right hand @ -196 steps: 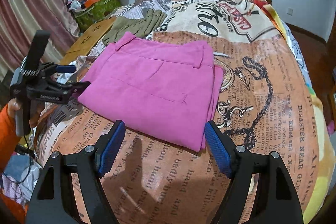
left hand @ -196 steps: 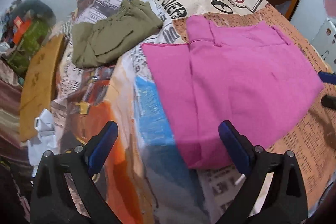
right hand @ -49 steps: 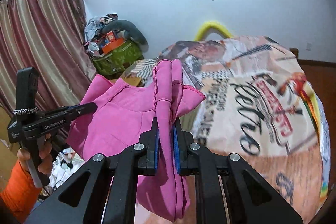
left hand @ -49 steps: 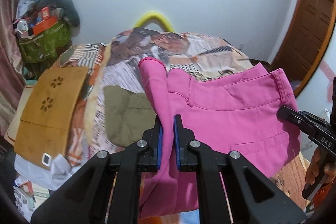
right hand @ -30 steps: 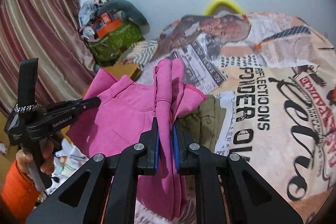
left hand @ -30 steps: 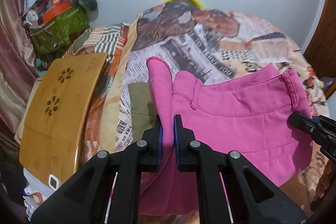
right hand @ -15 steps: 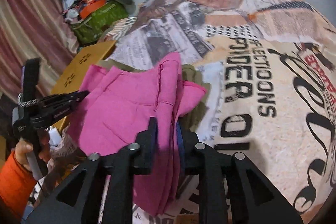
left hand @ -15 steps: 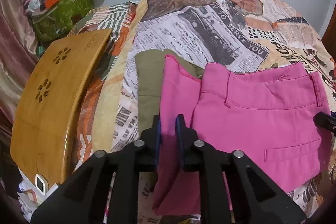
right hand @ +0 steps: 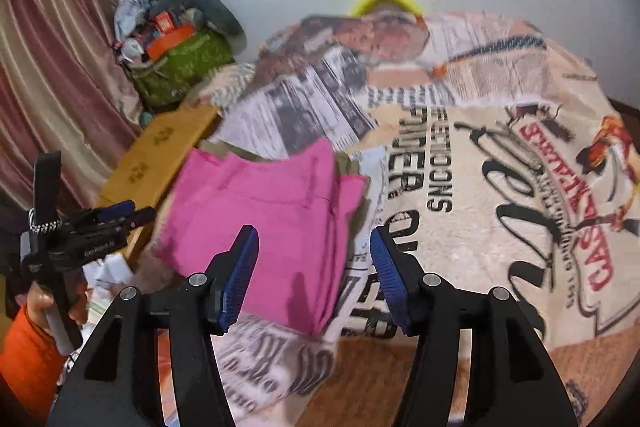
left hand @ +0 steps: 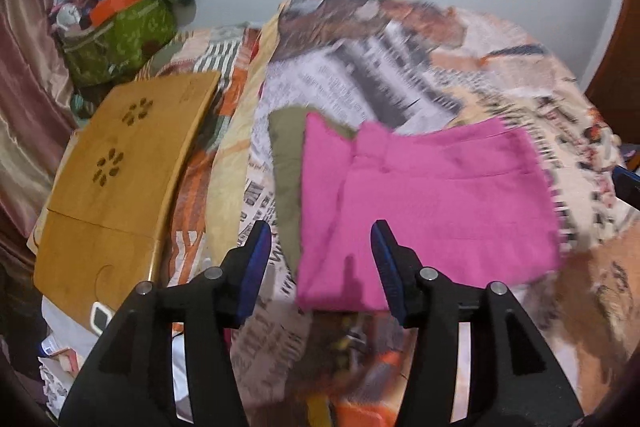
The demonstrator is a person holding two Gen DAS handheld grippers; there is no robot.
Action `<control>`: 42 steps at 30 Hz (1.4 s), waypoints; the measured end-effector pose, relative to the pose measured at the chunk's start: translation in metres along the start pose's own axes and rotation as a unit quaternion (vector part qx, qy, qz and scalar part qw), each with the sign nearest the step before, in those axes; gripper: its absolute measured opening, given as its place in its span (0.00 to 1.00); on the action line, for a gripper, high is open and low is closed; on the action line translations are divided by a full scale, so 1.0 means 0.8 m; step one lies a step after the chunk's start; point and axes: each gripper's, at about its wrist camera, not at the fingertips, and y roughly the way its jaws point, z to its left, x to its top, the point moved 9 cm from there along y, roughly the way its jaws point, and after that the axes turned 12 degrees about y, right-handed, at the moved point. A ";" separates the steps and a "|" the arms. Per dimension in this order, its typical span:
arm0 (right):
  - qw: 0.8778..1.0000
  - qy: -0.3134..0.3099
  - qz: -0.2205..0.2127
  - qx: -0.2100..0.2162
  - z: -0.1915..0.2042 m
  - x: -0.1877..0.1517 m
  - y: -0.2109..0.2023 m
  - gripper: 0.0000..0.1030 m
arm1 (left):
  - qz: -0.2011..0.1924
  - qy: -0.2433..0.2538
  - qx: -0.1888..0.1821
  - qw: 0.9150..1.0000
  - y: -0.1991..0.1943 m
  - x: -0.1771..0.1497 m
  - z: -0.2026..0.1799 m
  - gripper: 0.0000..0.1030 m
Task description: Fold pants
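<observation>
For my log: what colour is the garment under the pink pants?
Olive green, clearest in the left wrist view.

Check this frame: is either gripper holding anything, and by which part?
Nothing is held. The left gripper and right gripper are both open, and the folded pink pants lie free on the olive pants.

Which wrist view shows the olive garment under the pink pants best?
The left wrist view: the olive garment shows as a long strip beside the folded pink pants lying over it. In the right wrist view only slivers of it peek out behind the pants' far edge.
</observation>
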 end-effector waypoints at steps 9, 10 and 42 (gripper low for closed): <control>0.994 -0.044 -0.087 0.048 0.076 0.017 -0.142 0.56 | -0.115 0.007 -0.017 0.993 -0.193 0.036 -0.043 0.56; 0.993 -0.047 -0.098 0.055 0.084 0.017 -0.159 0.56 | -0.127 0.008 -0.022 0.992 -0.213 0.037 -0.048 0.57; 0.932 -0.113 -0.333 0.085 0.175 -0.102 -0.421 0.86 | -0.378 -0.009 0.040 0.925 -0.553 -0.088 -0.109 0.97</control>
